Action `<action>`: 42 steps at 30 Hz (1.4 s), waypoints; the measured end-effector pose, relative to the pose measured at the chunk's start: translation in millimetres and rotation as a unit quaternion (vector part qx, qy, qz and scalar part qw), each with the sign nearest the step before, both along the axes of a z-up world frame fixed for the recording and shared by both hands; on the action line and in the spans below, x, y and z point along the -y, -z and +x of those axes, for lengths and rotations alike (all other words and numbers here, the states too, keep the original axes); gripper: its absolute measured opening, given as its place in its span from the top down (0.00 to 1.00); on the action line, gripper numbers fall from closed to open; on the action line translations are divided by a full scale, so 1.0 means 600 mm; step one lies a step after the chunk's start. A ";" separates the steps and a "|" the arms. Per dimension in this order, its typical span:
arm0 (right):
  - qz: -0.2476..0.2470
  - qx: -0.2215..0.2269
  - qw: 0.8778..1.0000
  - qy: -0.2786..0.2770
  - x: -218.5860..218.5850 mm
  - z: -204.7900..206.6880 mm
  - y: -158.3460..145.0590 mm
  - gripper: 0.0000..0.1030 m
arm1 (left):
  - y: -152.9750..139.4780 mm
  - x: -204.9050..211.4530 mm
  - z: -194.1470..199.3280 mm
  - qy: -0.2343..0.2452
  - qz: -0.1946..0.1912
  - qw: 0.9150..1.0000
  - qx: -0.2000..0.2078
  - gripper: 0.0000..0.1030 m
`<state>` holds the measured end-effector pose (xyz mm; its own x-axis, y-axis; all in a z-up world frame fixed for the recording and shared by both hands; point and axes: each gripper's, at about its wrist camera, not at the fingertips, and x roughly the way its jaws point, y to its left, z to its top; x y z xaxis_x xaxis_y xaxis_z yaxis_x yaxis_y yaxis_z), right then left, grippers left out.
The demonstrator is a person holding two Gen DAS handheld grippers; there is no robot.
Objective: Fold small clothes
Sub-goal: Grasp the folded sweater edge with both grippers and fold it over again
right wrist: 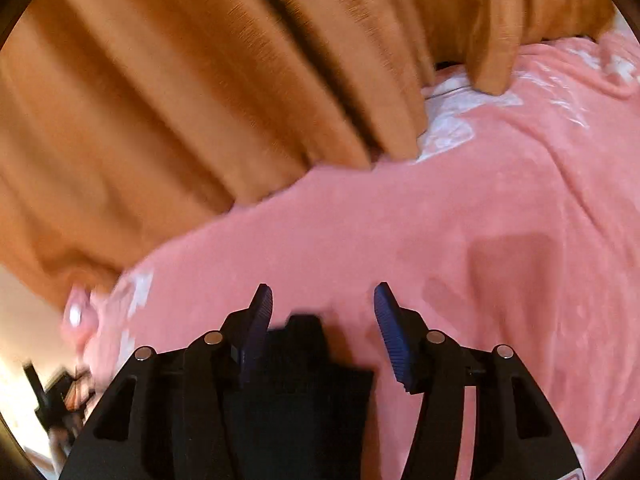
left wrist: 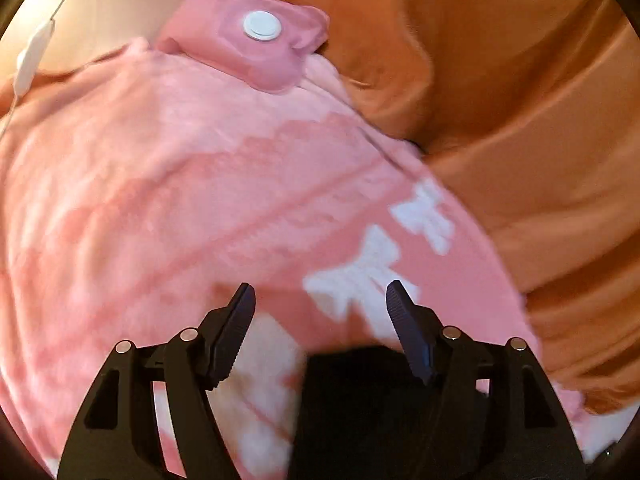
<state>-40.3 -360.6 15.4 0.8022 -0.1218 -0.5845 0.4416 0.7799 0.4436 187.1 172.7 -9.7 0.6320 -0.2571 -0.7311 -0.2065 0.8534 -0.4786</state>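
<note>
Orange curtain (left wrist: 520, 100) fills the backdrop in both wrist views, hanging in folds down to the bed surface. Pink fleece blanket (left wrist: 180, 200) with white bow print (left wrist: 360, 272) covers that surface. Pink pouch (left wrist: 248, 36) with a white round cap (left wrist: 262, 25) lies on the blanket at the far edge, touching it. White cable with an inline switch (left wrist: 30, 60) runs along the left edge, beside the blanket.

Left gripper (left wrist: 320, 300): jaws spread apart, nothing between them, over the bow-print area. A dark item sits low between the fingers, right at the gripper body; blurred, can't tell whether it is the garment or part of the rig.

Right gripper (right wrist: 322, 300): jaws also released, nothing pinched, over plain pink blanket near the curtain hem. Same dark shape below it, unidentifiable. Motion blur on both views.
</note>
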 end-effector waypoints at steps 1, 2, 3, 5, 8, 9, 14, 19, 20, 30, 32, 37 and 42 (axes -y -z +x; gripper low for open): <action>-0.018 -0.020 0.999 -0.022 -0.018 -0.011 0.000 0.48 | -0.006 0.004 -0.017 0.030 -0.004 1.000 -0.003 0.35; -0.028 -0.035 0.998 -0.038 -0.031 -0.020 0.003 0.48 | -0.008 0.009 -0.038 0.058 0.002 0.998 -0.005 0.33; -0.036 -0.056 0.996 -0.059 -0.050 -0.030 0.011 0.48 | -0.006 0.015 -0.057 0.077 0.011 0.997 -0.009 0.33; -0.042 -0.108 0.989 -0.092 -0.085 -0.059 0.039 0.48 | 0.007 0.026 -0.101 0.120 0.035 0.992 -0.029 0.33; -0.023 -0.144 0.982 -0.117 -0.120 -0.096 0.083 0.48 | 0.034 0.024 -0.167 0.153 0.023 0.986 -0.059 0.33; -0.024 -0.155 0.980 -0.126 -0.130 -0.102 0.096 0.48 | 0.041 0.024 -0.180 0.160 0.026 0.985 -0.063 0.33; -0.008 -0.176 0.976 -0.127 -0.150 -0.131 0.143 0.51 | 0.087 0.004 -0.224 0.156 0.018 0.982 -0.103 0.38; -0.005 -0.157 0.978 -0.139 -0.145 -0.136 0.118 0.95 | 0.072 0.016 -0.226 0.193 0.039 0.976 -0.092 0.92; -0.026 -0.154 0.977 -0.143 -0.150 -0.144 0.103 0.96 | 0.066 0.012 -0.231 0.195 0.040 0.976 -0.087 0.93; -0.024 -0.216 0.964 -0.155 -0.154 -0.208 0.148 0.98 | 0.085 -0.033 -0.304 0.204 0.046 0.971 -0.112 0.97; -0.016 -0.200 0.970 -0.140 -0.146 -0.208 0.133 0.94 | 0.065 -0.024 -0.302 0.208 0.049 0.972 -0.096 0.96; -0.037 -0.134 0.985 -0.101 -0.114 -0.177 0.041 0.76 | -0.026 0.011 -0.247 0.211 0.063 0.975 -0.017 0.46; -0.020 -0.105 0.989 -0.107 -0.066 -0.034 0.013 0.57 | -0.021 0.075 -0.111 0.211 0.090 0.973 -0.022 0.30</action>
<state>-60.6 -321.0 7.4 0.6739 0.0115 -0.7387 0.3433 0.8805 0.3269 120.6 127.4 2.9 0.4653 -0.3521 -0.8121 0.1638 0.9359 -0.3119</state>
